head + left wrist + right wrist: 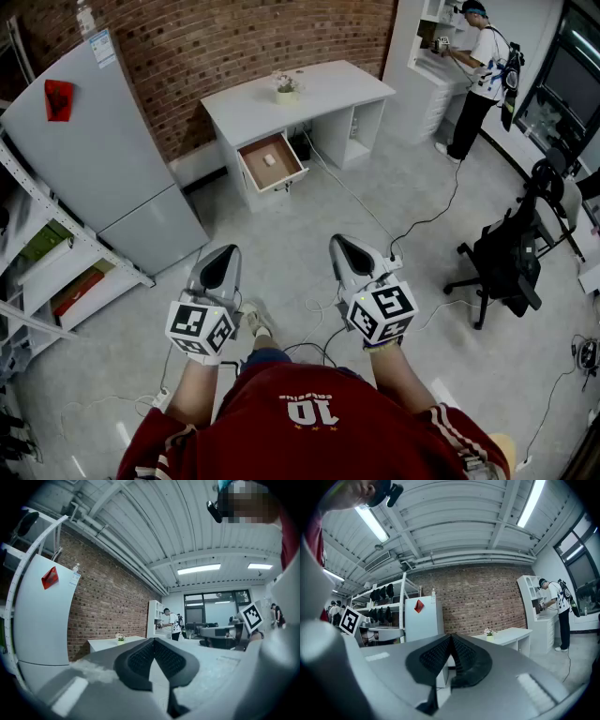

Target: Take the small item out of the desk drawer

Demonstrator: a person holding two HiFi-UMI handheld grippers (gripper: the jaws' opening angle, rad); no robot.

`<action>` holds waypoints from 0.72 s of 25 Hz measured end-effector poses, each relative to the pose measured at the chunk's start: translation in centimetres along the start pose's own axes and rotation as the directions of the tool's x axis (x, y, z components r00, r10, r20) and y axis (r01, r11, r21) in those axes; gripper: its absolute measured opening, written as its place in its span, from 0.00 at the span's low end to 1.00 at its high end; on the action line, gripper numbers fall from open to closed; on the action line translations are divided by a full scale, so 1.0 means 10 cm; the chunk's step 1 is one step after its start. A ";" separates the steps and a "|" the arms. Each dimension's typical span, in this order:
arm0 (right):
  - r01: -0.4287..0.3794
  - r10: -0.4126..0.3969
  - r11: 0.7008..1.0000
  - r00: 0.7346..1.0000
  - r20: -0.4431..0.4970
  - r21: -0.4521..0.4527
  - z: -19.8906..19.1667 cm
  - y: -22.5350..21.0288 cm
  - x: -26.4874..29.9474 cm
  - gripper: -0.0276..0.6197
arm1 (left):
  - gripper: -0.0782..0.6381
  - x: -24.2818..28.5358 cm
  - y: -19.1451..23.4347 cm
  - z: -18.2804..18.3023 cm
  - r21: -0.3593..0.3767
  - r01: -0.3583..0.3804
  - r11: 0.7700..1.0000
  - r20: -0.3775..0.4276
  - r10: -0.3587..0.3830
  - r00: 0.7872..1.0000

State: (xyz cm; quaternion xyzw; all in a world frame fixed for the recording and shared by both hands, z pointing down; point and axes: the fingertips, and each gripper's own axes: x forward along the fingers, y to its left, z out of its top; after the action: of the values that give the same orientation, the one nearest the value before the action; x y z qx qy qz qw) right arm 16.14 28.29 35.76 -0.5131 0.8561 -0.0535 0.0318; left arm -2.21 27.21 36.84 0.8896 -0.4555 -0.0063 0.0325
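White tiny lump [269,159] in the wooden drawer [284,172], far ahead of my left tongs [223,253] and right tongs [341,244], looks light; I'd pinch its sides. Both tongs are pressed together.

Desk [314,94] against brick wall [244,37], far centre; potted plant [286,86] on desktop, near back edge; drawer [281,181] pulled out at desk's left end, toward the camera; small item [269,160] inside it, about mid-drawer; fridge [103,159] left of desk, along the same wall; shelf rack [56,253] further left and nearer; office chair [502,262] at right, well apart from desk; person [483,66] at cabinet [422,89], far right, beyond the chair; left gripper [223,258] and right gripper [343,248] side by side in front, well apart from drawer
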 end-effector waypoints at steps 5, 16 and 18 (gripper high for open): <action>0.005 -0.005 1.000 1.000 0.005 -0.002 0.01 -0.03 0.00 0.03 | 0.11 0.03 -0.04 0.00 -0.002 0.013 1.000 -0.006 -0.013 1.000; -0.002 0.002 1.000 1.000 0.001 0.015 -0.04 -0.07 0.14 0.04 | 0.11 0.15 0.05 -0.02 0.004 0.021 1.000 -0.014 -0.020 1.000; -0.005 0.005 1.000 1.000 -0.010 0.015 -0.08 -0.09 0.20 0.04 | 0.11 0.19 0.08 -0.05 0.001 0.020 1.000 -0.018 -0.020 1.000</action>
State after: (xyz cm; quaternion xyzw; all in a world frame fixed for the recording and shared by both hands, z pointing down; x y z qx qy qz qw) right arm 15.92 26.15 36.64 -0.5104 0.8571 -0.0624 0.0315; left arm -1.70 25.24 37.38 0.8943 -0.4461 0.0018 0.0358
